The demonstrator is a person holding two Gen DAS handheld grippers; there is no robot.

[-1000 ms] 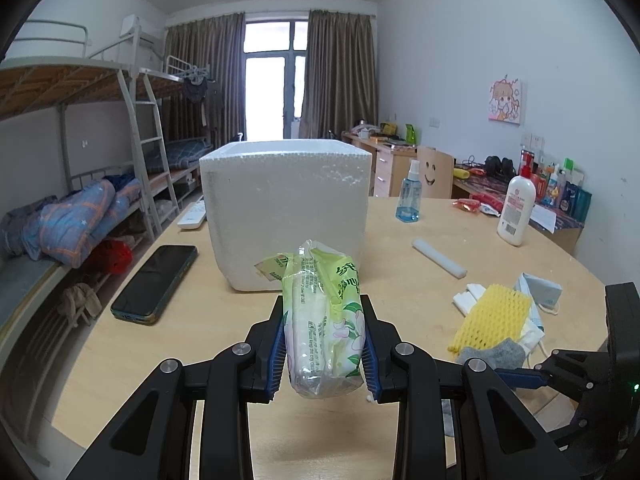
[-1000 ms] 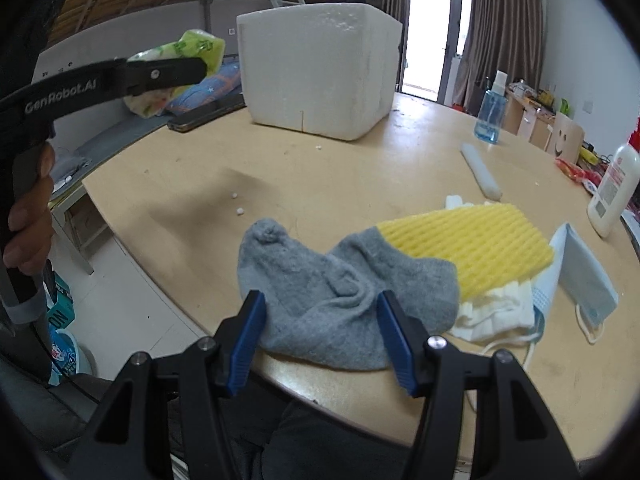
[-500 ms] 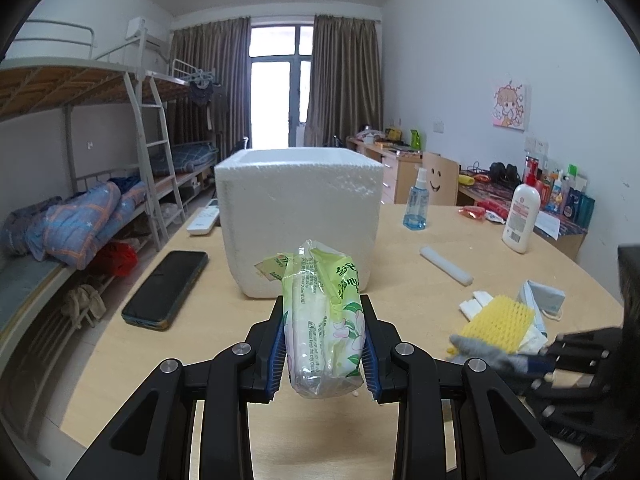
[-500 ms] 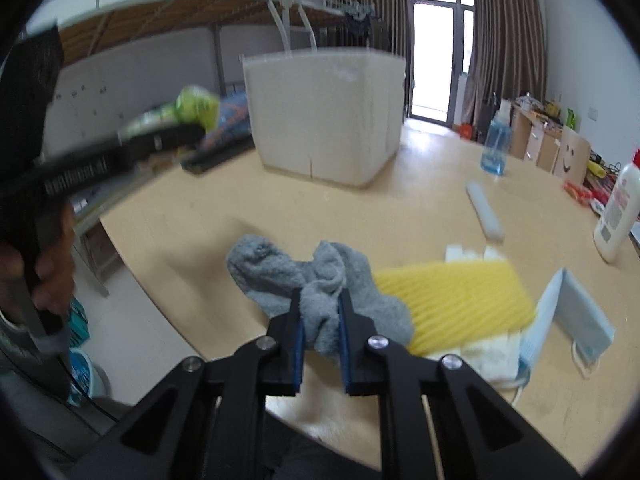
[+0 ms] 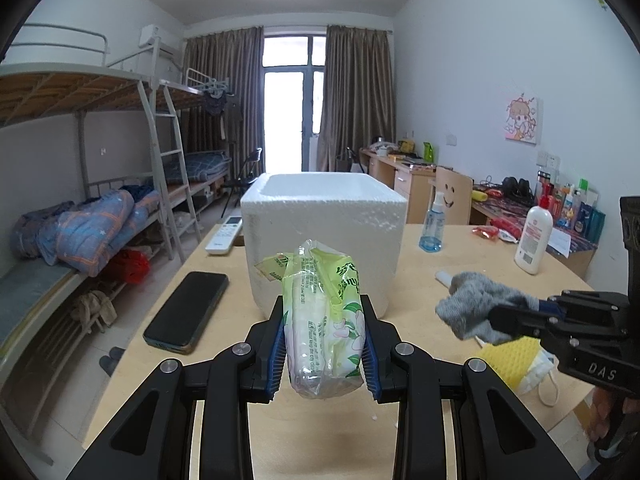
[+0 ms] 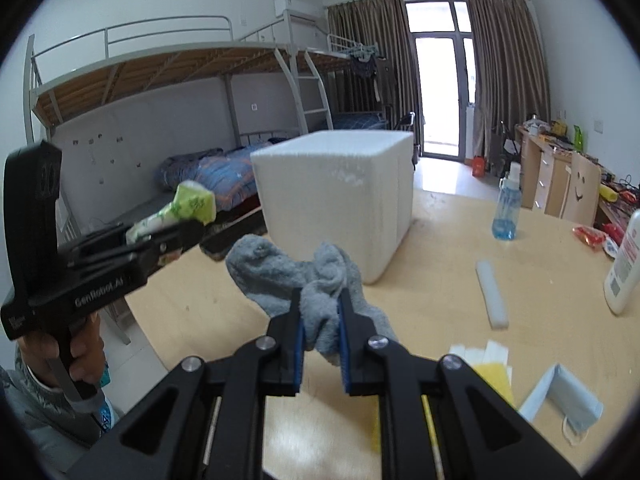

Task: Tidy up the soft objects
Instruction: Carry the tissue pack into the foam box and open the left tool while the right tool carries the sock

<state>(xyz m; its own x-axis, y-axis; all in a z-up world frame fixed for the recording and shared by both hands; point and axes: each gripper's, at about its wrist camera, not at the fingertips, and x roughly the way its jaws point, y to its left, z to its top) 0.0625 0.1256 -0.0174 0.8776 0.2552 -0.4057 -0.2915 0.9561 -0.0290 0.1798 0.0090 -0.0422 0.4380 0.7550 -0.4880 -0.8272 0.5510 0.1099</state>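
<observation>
My left tongs (image 5: 324, 344) are pinching a green-and-white pack of tissues (image 5: 322, 320). The blue pads press its two long sides, and the pack stands nearly upright between them, its crimped top poking out toward twelve o'clock past the tips. In the left wrist view the pack hangs above the wooden table (image 5: 224, 368), with the white foam box (image 5: 324, 236) straight ahead at twelve o'clock, its open top just showing.

My right tongs (image 6: 320, 322) have just been closing, and now they are pressed together on a grey sock (image 6: 296, 276). The pads squeeze a bunched fold in the middle of it. One end of the sock flops out to eleven o'clock of the tips, and the other droops toward five o'clock behind the right finger. The sock is clear of the table.

From the left wrist camera the sock (image 5: 476, 308) sits at three o'clock of the tissue pack, level with it and apart from it. From the right wrist camera the foam box (image 6: 336, 200) stands at twelve o'clock beyond the sock, and the tissue pack (image 6: 180, 210) shows at ten o'clock in the other tongs (image 6: 176, 228).

Under the right tongs, at four to five o'clock on the table, lie a yellow foam net sleeve (image 6: 492, 376), white folded pieces (image 6: 480, 354) and a blue face mask (image 6: 568, 396). A black phone (image 5: 186, 312) lies at nine o'clock of the tissue pack in the left view.
</observation>
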